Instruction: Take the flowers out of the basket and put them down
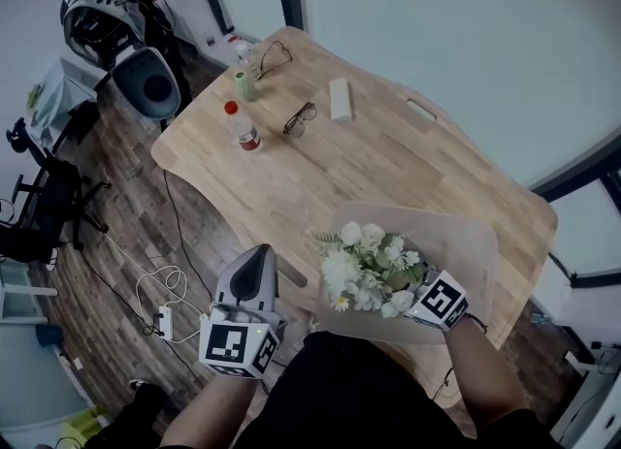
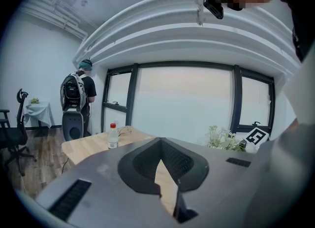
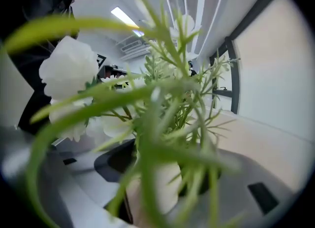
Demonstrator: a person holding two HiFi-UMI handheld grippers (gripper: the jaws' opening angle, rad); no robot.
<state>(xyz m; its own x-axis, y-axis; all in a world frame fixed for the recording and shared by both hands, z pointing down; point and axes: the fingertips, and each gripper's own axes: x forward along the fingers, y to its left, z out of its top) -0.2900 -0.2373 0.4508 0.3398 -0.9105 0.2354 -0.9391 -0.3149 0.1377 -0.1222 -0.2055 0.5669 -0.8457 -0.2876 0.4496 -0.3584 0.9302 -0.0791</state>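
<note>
A bunch of white flowers [image 1: 369,268] with green stems stands in a beige basket [image 1: 471,243] at the near right end of the wooden table [image 1: 388,161]. My right gripper [image 1: 419,294] reaches into the bunch from the near side, its marker cube just behind the blooms. In the right gripper view its jaws stand wide apart, open, around stems and a pale bloom [image 3: 165,182], and white blooms [image 3: 69,69] fill the left. My left gripper [image 1: 257,255] hovers left of the basket at the table's near edge, shut and empty [image 2: 160,148]. The flowers [image 2: 221,141] show to its right.
On the table's far left are a red-capped bottle [image 1: 243,129], two pairs of glasses [image 1: 299,118], a green cup [image 1: 245,84] and a white box [image 1: 340,99]. A person with a backpack [image 1: 107,1] stands beyond. An office chair [image 1: 44,200] and a power strip [image 1: 163,321] are on the floor.
</note>
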